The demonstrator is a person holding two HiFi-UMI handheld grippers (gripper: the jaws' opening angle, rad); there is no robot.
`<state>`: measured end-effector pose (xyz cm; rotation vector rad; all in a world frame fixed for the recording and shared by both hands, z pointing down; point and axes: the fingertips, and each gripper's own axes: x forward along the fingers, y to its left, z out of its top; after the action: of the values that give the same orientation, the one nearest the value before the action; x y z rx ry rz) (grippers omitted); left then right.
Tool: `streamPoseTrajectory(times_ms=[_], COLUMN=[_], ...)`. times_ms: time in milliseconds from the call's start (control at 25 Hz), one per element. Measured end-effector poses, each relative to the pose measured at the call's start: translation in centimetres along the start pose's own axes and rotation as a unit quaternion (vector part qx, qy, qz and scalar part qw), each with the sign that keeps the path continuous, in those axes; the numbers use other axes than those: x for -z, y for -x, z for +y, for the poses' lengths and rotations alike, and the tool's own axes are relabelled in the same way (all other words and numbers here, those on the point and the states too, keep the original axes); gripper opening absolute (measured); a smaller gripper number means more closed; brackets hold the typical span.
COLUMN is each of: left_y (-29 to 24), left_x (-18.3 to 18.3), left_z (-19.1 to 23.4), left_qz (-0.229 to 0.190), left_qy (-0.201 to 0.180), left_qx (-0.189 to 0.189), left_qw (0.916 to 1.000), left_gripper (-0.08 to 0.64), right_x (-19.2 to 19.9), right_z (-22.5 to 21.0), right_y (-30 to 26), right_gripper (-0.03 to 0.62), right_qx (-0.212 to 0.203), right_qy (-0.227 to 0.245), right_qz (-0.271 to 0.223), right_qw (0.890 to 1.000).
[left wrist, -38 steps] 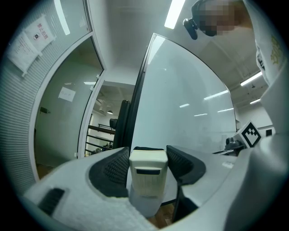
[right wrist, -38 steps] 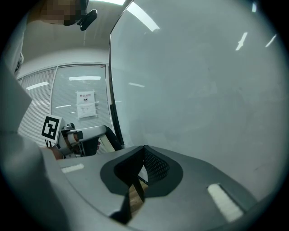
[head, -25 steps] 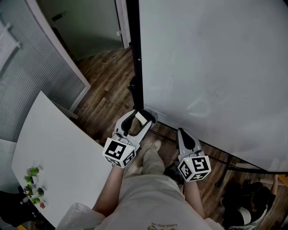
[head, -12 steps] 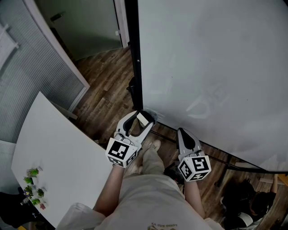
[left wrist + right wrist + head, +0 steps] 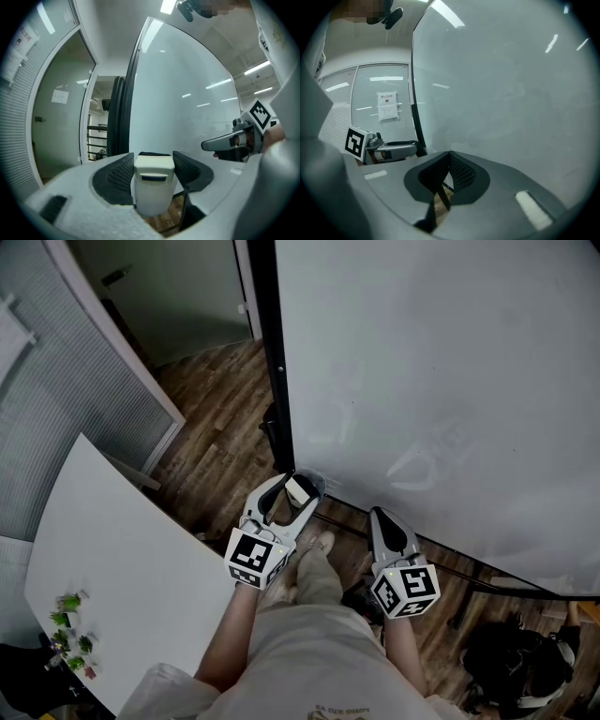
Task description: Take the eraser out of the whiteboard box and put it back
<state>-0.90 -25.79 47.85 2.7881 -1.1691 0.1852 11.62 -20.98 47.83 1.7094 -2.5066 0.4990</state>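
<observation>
A cream-white eraser (image 5: 153, 183) with a dark felt top sits upright between the ribbed pads of my left gripper (image 5: 152, 171), which is shut on it. In the head view the left gripper (image 5: 295, 491) holds the eraser (image 5: 299, 489) close to the lower left corner of the whiteboard (image 5: 441, 381), by its black frame (image 5: 270, 362). My right gripper (image 5: 386, 524) hangs lower and to the right, jaws together, holding nothing. In the right gripper view its jaws (image 5: 449, 161) meet at the tips. The whiteboard box is not clearly visible.
A white table (image 5: 112, 559) lies at the left with small green items (image 5: 70, 634) near its edge. Wooden floor (image 5: 216, 418) stretches behind it. A glass partition with blinds (image 5: 56, 362) stands at far left. A person's legs and shoes are below the grippers.
My left gripper with the eraser has crept slightly forward and right, closer to the whiteboard's lower corner. The right gripper has stayed put.
</observation>
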Motion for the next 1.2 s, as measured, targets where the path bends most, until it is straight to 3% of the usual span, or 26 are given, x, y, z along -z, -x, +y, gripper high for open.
streamPoseTrajectory(times_ms=[560,1200], left_y=[-0.57,-0.61], left_x=[0.91,1.02], left_z=[-0.24,-0.15], left_qz=[0.022,0.03], left_qy=[-0.041,-0.06], left_qx=[0.0,0.003], left_qw=[0.9989,0.9977], left_gripper=[0.261,0.267], right_x=[0.17,-0.32], right_z=[-0.06,0.27], right_y=[-0.29,-0.06], right_gripper=[0.011,0.012], right_qx=[0.0,-0.007], right_qy=[-0.003,0.003], right_qz=[0.003,-0.002], right_qw=[1.0,1.0])
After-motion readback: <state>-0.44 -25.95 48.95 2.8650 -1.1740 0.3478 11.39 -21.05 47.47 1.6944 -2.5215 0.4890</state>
